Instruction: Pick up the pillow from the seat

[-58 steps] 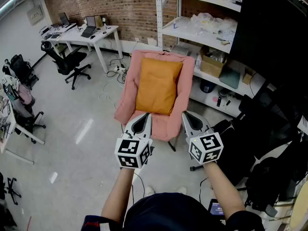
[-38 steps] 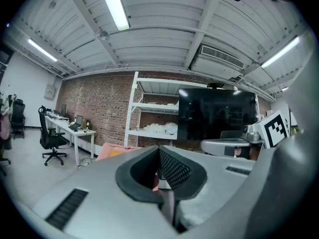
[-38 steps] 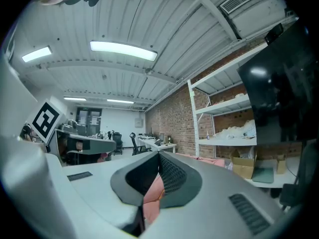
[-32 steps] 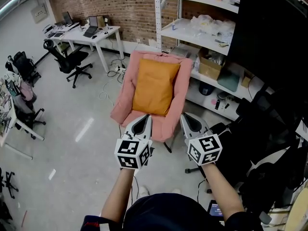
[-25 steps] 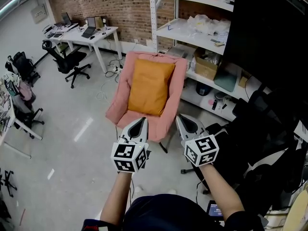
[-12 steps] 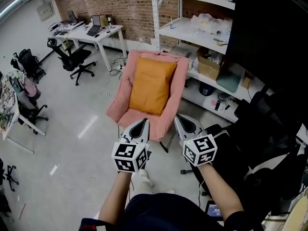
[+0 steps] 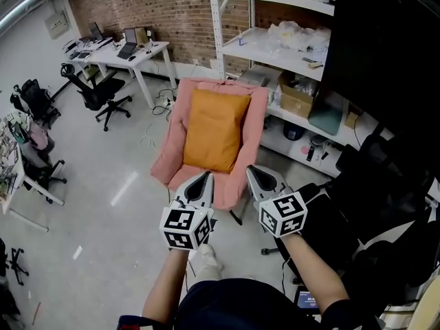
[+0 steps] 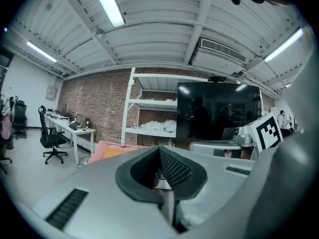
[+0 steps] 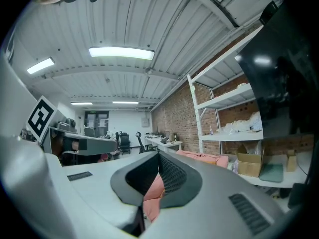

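From the head view we see the orange pillow (image 7: pixel 214 130) lying on the pink chair (image 7: pixel 256 115) at 12 o'clock, well apart from our tools. The left hand-held gripper (image 7: pixel 203 181) and right hand-held gripper (image 7: pixel 256 175) are both pressed together, holding nothing. Only the gripper views show the ceiling lights (image 9: pixel 121 53).

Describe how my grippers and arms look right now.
Both the left gripper and right gripper are light grey tapered shells with dark, textured inner pads. Each carries a white cube printed with black square markers. Forearms are bare below dark sleeves.
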{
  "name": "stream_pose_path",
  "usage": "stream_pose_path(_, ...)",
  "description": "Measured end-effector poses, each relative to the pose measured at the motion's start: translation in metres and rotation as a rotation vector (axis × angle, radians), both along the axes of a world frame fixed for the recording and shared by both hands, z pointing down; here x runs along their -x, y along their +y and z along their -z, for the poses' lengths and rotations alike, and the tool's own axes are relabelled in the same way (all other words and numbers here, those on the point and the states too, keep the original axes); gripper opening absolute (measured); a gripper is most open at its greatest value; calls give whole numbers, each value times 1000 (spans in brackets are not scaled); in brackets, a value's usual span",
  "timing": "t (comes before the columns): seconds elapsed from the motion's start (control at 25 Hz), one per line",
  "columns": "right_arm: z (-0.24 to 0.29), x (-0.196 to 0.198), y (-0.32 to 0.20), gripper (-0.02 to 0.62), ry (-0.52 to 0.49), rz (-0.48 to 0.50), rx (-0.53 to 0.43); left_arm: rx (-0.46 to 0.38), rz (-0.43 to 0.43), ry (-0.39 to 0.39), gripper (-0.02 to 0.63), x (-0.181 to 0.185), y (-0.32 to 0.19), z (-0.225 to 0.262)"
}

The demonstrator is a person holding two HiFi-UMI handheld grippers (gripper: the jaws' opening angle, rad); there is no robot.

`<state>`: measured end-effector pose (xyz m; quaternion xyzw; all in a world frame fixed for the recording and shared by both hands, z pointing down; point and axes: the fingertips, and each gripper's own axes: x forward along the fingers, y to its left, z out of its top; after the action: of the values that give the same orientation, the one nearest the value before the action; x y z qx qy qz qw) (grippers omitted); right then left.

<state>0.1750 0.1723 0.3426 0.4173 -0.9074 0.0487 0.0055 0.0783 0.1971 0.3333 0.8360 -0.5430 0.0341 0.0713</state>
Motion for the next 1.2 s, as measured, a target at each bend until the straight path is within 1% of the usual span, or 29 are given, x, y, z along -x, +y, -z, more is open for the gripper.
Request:
stream_pose_path(0.32,3,39,-53,17,17,-11,-3,-8,-12,21,0,37,-58,4)
stream_pose_path(0.44,5,54,-76,17,20,-24,1,2,-17,28,0,54,-82,4)
stream_pose_path(0.76,17,96,-130,17,28,-68,-2,13,-61,34,0,100,-137,9)
stream_pose_path(1.04,16,137,-166,17,38,-111,-1,11,-89,56,0,150,-170,4)
stream_pose_path(1.2,17,153,-176,17,46,-125,2,18,-97,77,0,171,-182,2)
